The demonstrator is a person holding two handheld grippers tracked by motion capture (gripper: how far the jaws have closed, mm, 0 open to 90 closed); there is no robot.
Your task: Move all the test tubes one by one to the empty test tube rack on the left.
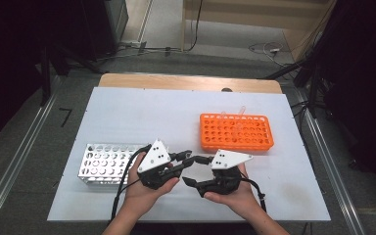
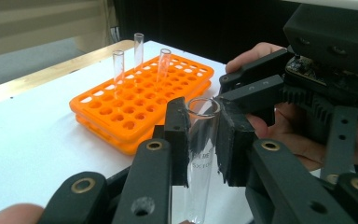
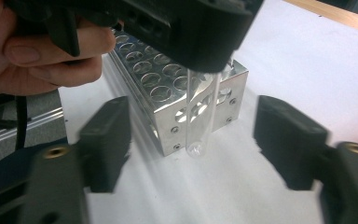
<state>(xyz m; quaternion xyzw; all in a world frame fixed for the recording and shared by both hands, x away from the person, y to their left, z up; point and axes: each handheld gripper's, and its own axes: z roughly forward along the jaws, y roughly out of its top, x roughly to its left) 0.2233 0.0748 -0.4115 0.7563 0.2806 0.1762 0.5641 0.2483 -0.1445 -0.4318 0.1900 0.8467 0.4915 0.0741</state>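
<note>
My left gripper (image 1: 190,157) (image 2: 203,135) is shut on a clear glass test tube (image 2: 200,163), gripped just under its rim and held upright above the table. In the right gripper view the tube (image 3: 200,116) hangs down from the left gripper's black jaws (image 3: 205,42). My right gripper (image 1: 191,170) (image 3: 198,140) stands open, its pads (image 3: 107,140) wide apart on either side of the tube's lower end, not touching it. An orange rack (image 1: 236,131) (image 2: 135,102) with three upright tubes (image 2: 139,46) stands behind the grippers.
A silver metal rack (image 1: 105,161) (image 3: 182,88) with round holes stands at the left, close behind the hanging tube. Both racks rest on a white sheet (image 1: 142,112) over a wooden table. Cables trail from both grippers toward the front edge.
</note>
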